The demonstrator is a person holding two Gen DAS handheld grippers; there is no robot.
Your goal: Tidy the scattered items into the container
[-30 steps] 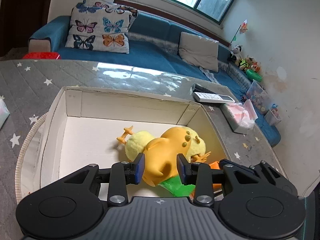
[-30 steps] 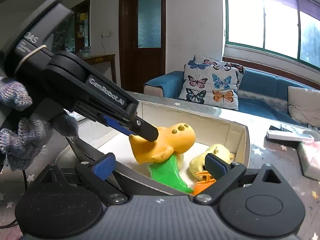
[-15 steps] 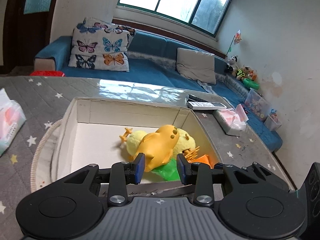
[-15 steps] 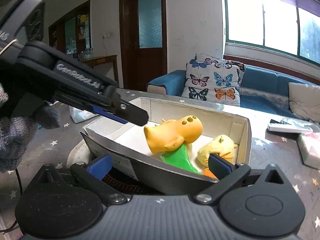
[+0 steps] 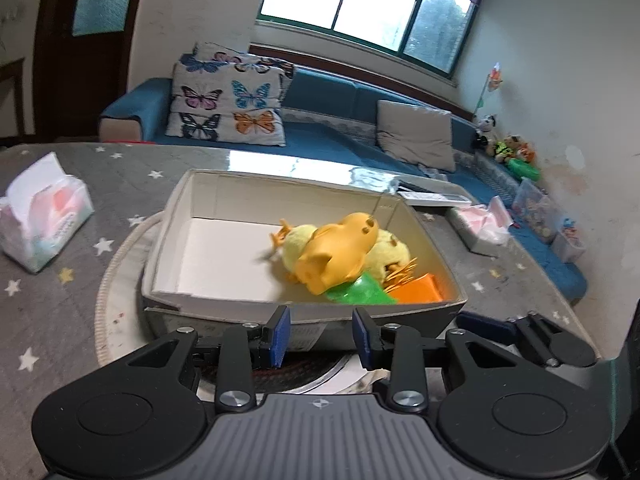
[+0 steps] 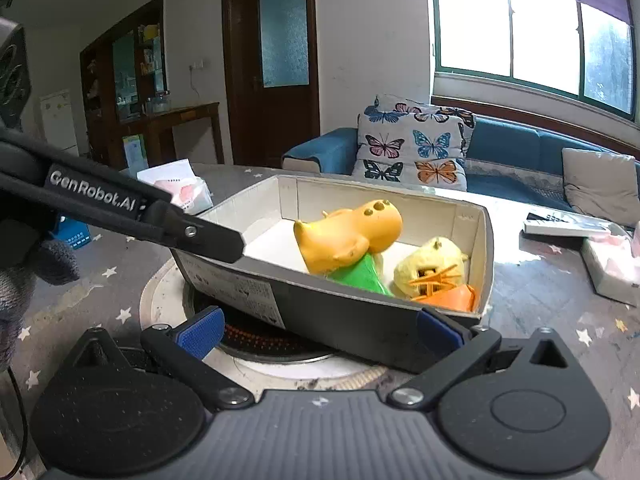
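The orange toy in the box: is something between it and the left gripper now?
Yes. The near wall of the box stands between the open left gripper and the orange toy, which lies inside on the yellow plush. The gripper is outside, low before that wall; from above, nothing visible blocks it.

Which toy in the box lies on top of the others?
The orange hippo-like toy: it rests across the yellow plush, above the green piece.

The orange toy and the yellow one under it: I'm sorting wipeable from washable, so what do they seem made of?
The orange toy looks like smooth moulded plastic or vinyl, with a soft sheen. The yellow toy looks like plush fabric, matte and fuzzy. Both lie in the box.
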